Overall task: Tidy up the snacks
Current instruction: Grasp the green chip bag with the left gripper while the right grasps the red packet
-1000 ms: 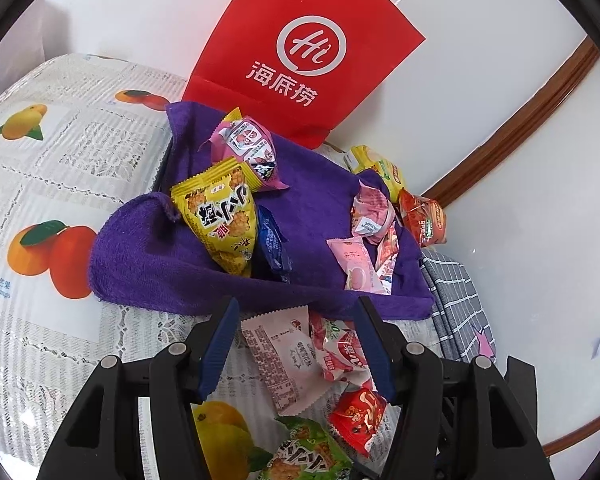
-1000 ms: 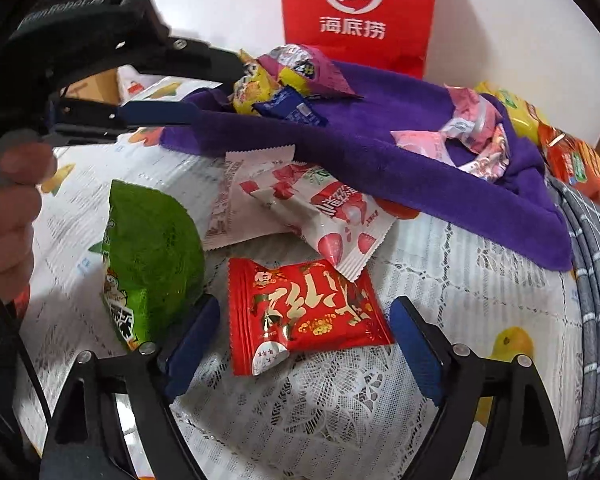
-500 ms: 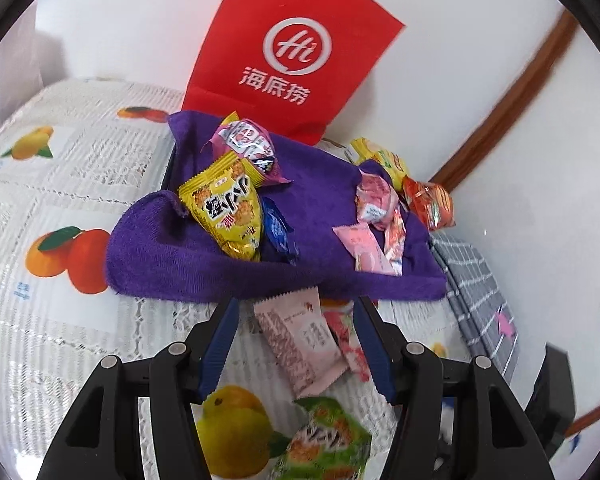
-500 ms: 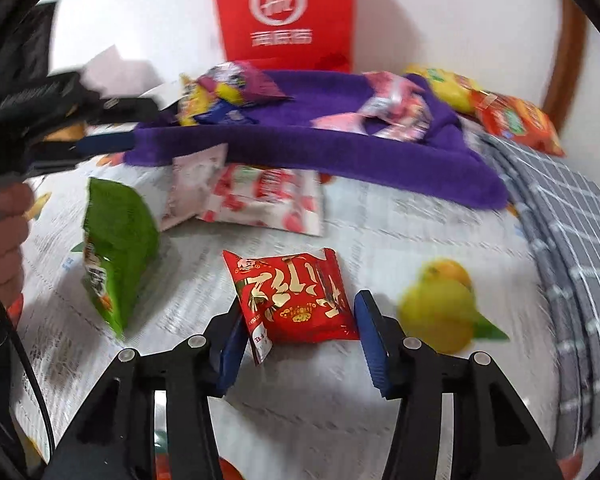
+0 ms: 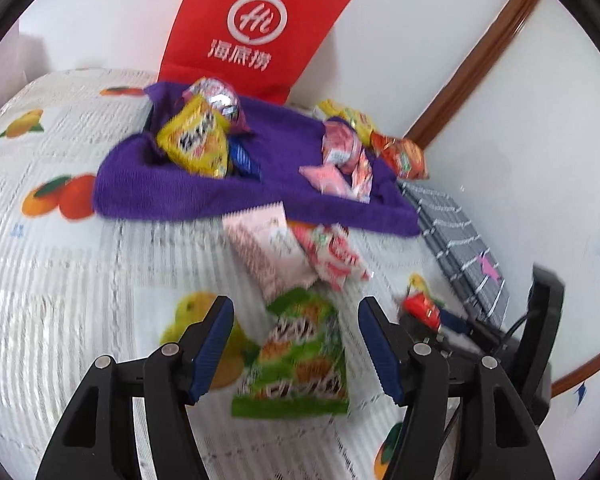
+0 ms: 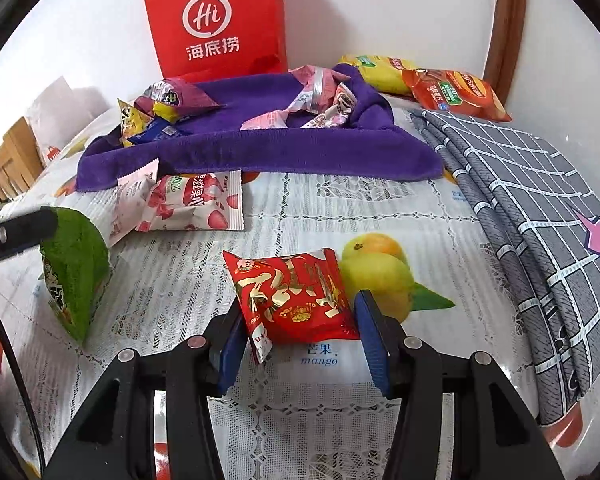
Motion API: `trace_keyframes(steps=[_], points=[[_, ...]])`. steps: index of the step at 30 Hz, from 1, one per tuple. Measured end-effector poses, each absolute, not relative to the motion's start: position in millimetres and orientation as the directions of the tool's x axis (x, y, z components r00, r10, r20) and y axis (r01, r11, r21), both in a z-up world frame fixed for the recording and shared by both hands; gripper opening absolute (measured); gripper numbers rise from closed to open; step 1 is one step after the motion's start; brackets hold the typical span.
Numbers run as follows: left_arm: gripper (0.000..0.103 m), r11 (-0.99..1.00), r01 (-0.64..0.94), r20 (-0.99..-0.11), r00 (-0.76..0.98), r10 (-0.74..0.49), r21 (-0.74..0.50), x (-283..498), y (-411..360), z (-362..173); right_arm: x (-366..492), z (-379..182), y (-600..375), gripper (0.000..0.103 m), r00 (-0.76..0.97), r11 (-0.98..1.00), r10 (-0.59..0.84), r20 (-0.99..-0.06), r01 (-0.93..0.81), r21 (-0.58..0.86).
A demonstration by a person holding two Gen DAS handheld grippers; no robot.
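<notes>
On the lace-covered surface [image 6: 380,200], right gripper [image 6: 300,322] fingers pinch the red snack packet [image 6: 290,300] by its slick edges, risking slippage; left gripper [image 5: 296,344], just widened, straddles the green packet [image 5: 296,356] ungripped.

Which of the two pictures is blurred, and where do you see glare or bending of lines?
Left wrist view: smeared by motion, the green snack bag unreadable. Right wrist view: sharp, the red snack packet with shiny glare on its gold print. Both: fisheye bending, dark round corners.

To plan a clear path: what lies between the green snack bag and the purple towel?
In the left wrist view, two pink-and-white packets lie between the green snack bag and the purple towel.
</notes>
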State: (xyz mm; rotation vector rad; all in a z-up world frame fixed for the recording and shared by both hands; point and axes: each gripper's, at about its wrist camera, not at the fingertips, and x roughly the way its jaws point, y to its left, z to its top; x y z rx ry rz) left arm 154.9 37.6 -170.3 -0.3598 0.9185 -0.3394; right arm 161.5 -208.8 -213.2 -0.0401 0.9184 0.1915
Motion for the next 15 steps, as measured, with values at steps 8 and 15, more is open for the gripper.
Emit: trace_keyframes(steps=[8,15], points=[[0.063,0.922,0.148,-0.765,0.520,-0.380,-0.358,151.3,15.4,-190.6,160.0,-213.7,-209.7,0.052,0.590,0.982,0.153,-0.793,-0.180,0.055],[0.061,0.946,0.132,-0.773,0.548,-0.320,-0.297,149.6,11.2,-189.5,160.5,-214.7,-209.8,0.052,0.590,0.982,0.155,-0.792,-0.180,0.059]])
